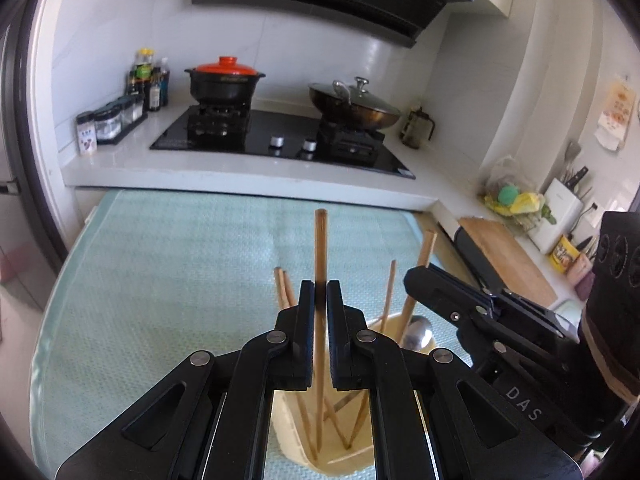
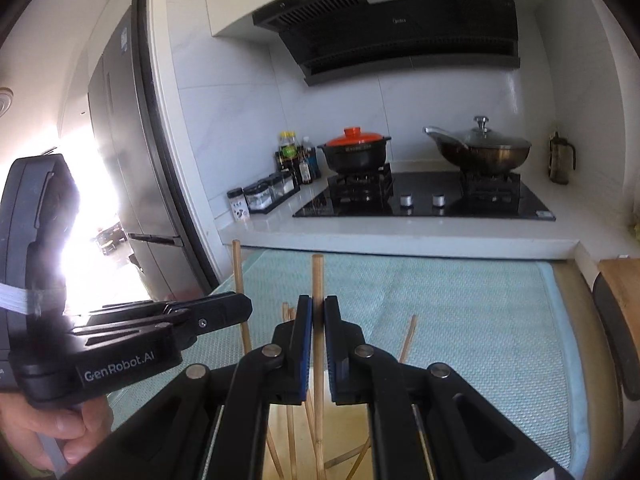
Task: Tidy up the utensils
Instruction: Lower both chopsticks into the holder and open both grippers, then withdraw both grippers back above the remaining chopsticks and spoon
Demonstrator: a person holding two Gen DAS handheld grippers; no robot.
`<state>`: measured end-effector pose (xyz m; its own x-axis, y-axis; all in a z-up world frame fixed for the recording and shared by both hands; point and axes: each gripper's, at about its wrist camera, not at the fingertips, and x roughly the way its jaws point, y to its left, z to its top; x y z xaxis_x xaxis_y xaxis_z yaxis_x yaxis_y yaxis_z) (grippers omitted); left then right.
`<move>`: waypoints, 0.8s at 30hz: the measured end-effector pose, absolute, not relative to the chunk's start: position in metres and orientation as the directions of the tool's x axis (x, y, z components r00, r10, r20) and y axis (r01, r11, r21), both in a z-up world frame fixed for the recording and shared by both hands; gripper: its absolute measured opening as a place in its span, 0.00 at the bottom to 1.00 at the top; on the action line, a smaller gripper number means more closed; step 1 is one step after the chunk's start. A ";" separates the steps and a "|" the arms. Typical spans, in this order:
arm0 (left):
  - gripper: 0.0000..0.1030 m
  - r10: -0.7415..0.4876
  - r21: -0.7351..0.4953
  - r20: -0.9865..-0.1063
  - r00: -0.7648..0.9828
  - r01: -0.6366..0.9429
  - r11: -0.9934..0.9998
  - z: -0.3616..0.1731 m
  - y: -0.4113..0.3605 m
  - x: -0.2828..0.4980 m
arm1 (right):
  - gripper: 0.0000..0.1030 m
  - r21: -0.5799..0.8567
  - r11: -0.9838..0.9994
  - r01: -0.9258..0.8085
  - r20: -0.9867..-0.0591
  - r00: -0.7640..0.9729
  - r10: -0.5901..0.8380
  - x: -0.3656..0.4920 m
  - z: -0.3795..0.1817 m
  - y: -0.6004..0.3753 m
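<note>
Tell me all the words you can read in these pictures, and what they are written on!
"GenRobot.AI": on the left gripper, on its black body.
"DAS": on the right gripper, on its black body.
Too small or blurred to read: the logo on the range hood, the spice jars, the bottles, the wall poster.

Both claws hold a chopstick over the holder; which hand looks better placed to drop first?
Left, probably. The left claw holds its chopstick upright, its lower end already inside the cream holder. The right claw's chopstick looks similar, its tip hidden.
</note>
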<state>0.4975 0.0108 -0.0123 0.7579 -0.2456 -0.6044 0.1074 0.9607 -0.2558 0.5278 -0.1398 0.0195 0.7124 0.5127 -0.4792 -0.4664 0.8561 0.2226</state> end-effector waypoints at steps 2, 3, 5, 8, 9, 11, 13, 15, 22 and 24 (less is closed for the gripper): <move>0.20 -0.246 -0.267 -0.619 0.746 0.095 0.959 -0.016 0.013 0.498 | 0.12 0.251 0.857 -0.450 -0.535 0.673 0.510 0.539 0.007 -0.138; 0.38 -0.241 -0.272 -0.619 0.747 0.084 0.959 -0.015 0.016 0.495 | 0.18 0.252 0.862 -0.440 -0.554 0.665 0.501 0.542 0.004 -0.137; 0.54 -0.220 -0.270 -0.599 0.770 0.064 0.961 -0.006 0.026 0.483 | 0.43 0.243 0.874 -0.421 -0.550 0.682 0.482 0.535 0.008 -0.141; 0.63 -0.193 -0.225 -0.579 0.792 0.072 0.972 0.015 0.039 0.456 | 0.50 0.217 0.881 -0.421 -0.491 0.733 0.471 0.506 0.030 -0.152; 0.66 -0.177 -0.201 -0.575 0.799 0.072 0.977 0.022 0.043 0.442 | 0.50 0.197 0.883 -0.426 -0.477 0.746 0.466 0.497 0.038 -0.155; 0.72 -0.148 -0.150 -0.567 0.810 0.075 0.986 0.037 0.051 0.416 | 0.53 0.143 0.890 -0.433 -0.447 0.774 0.448 0.471 0.056 -0.161; 0.77 -0.127 -0.101 -0.561 0.818 0.084 0.991 0.050 0.058 0.387 | 0.57 0.082 0.895 -0.438 -0.416 0.801 0.430 0.444 0.075 -0.167; 0.82 -0.111 -0.049 -0.549 0.828 0.101 0.994 0.061 0.064 0.355 | 0.58 0.030 0.901 -0.433 -0.391 0.824 0.409 0.414 0.091 -0.174; 0.97 -0.044 0.160 -0.507 0.861 0.145 0.977 0.051 0.065 0.243 | 0.66 -0.105 0.903 -0.416 -0.356 0.864 0.357 0.303 0.119 -0.201; 0.97 -0.013 0.188 -0.522 0.853 0.131 0.973 0.030 0.061 0.224 | 0.67 -0.137 0.901 -0.412 -0.361 0.868 0.342 0.278 0.113 -0.206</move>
